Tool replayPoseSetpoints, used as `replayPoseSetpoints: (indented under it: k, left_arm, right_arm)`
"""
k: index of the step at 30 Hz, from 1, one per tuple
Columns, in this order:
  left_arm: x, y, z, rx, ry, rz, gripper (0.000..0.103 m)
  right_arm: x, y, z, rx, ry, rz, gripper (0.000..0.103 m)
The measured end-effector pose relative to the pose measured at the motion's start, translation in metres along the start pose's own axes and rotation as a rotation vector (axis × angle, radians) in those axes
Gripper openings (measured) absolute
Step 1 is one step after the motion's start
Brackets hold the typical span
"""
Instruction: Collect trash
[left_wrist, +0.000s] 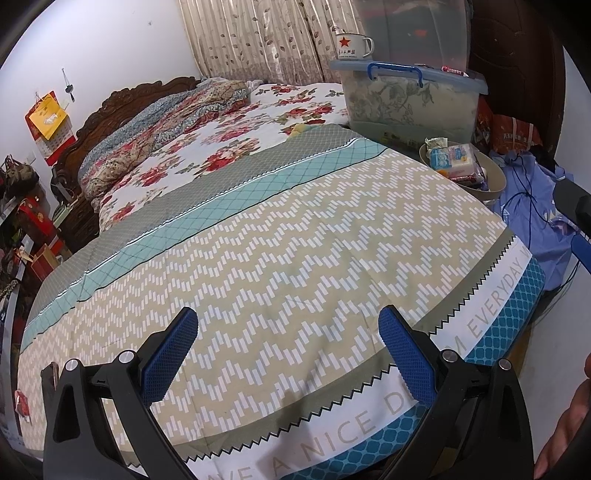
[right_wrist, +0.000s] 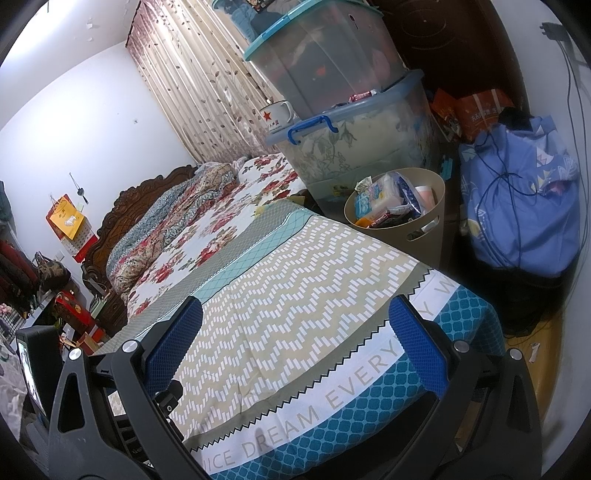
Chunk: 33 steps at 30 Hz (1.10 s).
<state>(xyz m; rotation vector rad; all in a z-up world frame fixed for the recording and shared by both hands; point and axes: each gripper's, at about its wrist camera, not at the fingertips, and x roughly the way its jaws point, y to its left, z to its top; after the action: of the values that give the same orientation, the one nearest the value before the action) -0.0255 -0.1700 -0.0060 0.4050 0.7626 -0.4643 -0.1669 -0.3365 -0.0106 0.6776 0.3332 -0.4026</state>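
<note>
Beside the bed, far right corner: beige trash bin, full of wrappers and packets, upright.
Bedspread: no loose trash visible on it.
Right gripper: jaws wide, empty, low over the bed's foot; bin ahead and to its right, nearer this hand.
Left gripper: jaws wide, empty, low over the bedspread; bin farther off.

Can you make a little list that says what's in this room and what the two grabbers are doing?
place: bedroom
bed: zigzag quilt on top
bin: beside the bed, full of wrappers
boxes: clear, stacked behind the bin
mug: on the lower box lid
blue bundle: right of the bin
left gripper: open, empty, over the quilt
right gripper: open, empty, over the quilt
</note>
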Motion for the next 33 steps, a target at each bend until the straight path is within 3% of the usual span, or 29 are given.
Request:
replayPoseSetpoints:
  k: [33]
  left_arm:
    - [0.0061, 0.0079, -0.0042, 0.009, 0.008, 0.002, 0.094]
  right_arm:
    - [0.0008, 0.0, 0.0012, 0.001, 0.002, 0.0, 0.1]
